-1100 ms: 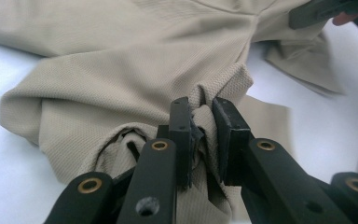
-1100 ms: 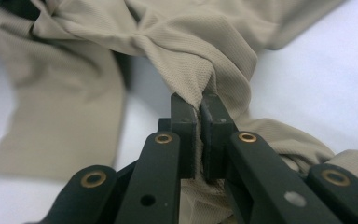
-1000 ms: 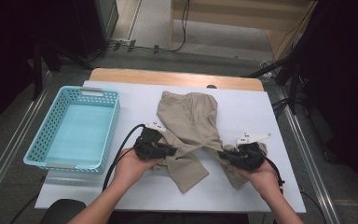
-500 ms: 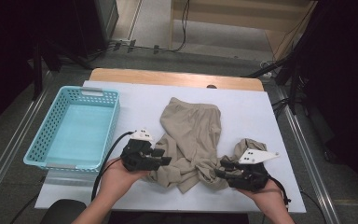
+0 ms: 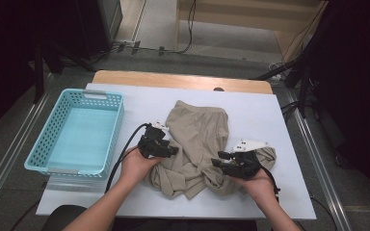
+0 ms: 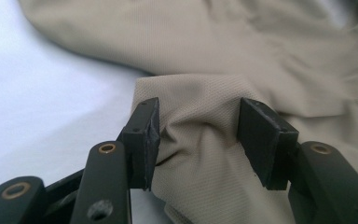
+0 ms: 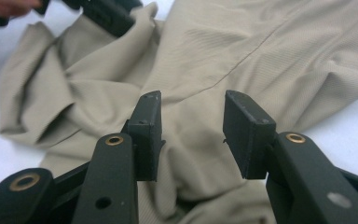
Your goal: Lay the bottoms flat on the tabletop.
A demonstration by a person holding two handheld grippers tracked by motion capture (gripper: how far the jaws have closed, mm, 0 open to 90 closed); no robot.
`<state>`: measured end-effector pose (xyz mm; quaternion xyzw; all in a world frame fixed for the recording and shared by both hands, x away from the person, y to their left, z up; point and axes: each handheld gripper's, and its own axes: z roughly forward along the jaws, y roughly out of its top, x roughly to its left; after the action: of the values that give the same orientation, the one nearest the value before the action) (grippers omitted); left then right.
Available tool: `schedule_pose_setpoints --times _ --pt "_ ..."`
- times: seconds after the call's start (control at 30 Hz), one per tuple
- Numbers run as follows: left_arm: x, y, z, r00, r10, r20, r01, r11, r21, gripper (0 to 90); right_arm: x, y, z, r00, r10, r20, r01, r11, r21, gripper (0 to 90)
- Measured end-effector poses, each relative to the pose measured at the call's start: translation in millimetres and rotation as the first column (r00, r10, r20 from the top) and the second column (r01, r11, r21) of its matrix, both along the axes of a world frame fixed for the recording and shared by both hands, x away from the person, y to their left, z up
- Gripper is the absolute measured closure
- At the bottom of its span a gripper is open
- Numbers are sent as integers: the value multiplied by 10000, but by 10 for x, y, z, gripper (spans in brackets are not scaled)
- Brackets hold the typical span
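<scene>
Beige fabric, a pair of shorts [image 5: 197,144], lies crumpled on the white tabletop [image 5: 270,110] in front of me, its waistband toward the far edge and its legs bunched toward me. My left gripper [image 5: 161,148] rests at the near left edge of the cloth; its jaws have just been opening and stand apart, a fold of the fabric between them with neither pad pressing on it. My right gripper [image 5: 221,162] sits on the bunched near right part, jaws likewise apart over the cloth without clamping it. Well to the left stands a turquoise plastic basket [image 5: 43,159].
</scene>
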<state>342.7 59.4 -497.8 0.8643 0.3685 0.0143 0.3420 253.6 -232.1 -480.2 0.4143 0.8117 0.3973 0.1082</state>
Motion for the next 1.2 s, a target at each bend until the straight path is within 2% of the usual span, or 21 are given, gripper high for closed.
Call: schedule_pose_setpoints --times 0.07,0.1,0.17,0.23,0.3,0.37,0.43,0.53,0.6,0.63,0.77,0.87,0.93,1.0,1.1,1.2 --pt "-37 -46 -62 9999 -111 -80 112 9999 48 530 65 12 -43 9999 -96 37 96 9999 -138 556" --pt "-82 -65 -75 9993 -176 318 170 9997 180 549 96 12 -63 9999 -166 20 166 9998 -145 556" --pt "-153 -99 -95 9973 -451 571 431 9984 354 692 153 12 -94 9994 -342 -41 342 9994 -62 556" --pt "-182 -94 -108 9981 -539 297 533 9983 214 846 192 24 -108 9991 -420 -88 420 9991 21 557" --pt "-168 -65 -73 9980 -571 -276 578 9980 264 866 210 45 -110 9993 -366 -59 366 9993 4 568" --pt "-177 13 -28 9967 -378 -721 388 9992 112 868 202 60 -101 9997 -236 -57 236 9997 -65 582" --pt "-224 126 52 9958 -204 -888 199 9998 -67 868 199 69 -83 9999 -170 1 170 9999 -11 594" --pt "-339 284 199 9961 0 -879 -28 9995 -319 869 198 142 -50 10000 -55 -16 55 10000 -4 622" --pt "-436 375 270 9969 46 -780 -70 9995 -301 869 198 236 -36 9997 181 -140 -180 9998 87 622" --pt "-484 422 286 9972 96 -739 -119 9995 -306 869 196 293 -33 9993 352 -111 -351 9993 102 622" --pt "-642 594 287 9937 423 -1036 -467 9981 -409 867 201 488 -40 9950 1003 -26 -1003 9949 -47 622" --pt "-766 661 300 9932 327 -1114 -386 9979 -513 865 230 533 -56 9937 1116 -69 -1118 9935 -212 622" --pt "-830 678 319 9957 208 -903 -267 9976 -642 854 249 501 -57 9946 1036 -104 -1038 9944 -211 622" --pt "-852 685 348 9978 170 -646 -216 9972 -715 779 274 424 -44 9965 828 -86 -829 9964 -157 622" --pt "-847 701 418 9992 254 -314 -286 9940 -1056 647 289 237 -17 9992 398 24 -398 9992 -67 621" --pt "-846 717 495 9983 442 369 -386 9896 -1388 574 290 1 -4 9999 -134 89 135 9999 -68 616"
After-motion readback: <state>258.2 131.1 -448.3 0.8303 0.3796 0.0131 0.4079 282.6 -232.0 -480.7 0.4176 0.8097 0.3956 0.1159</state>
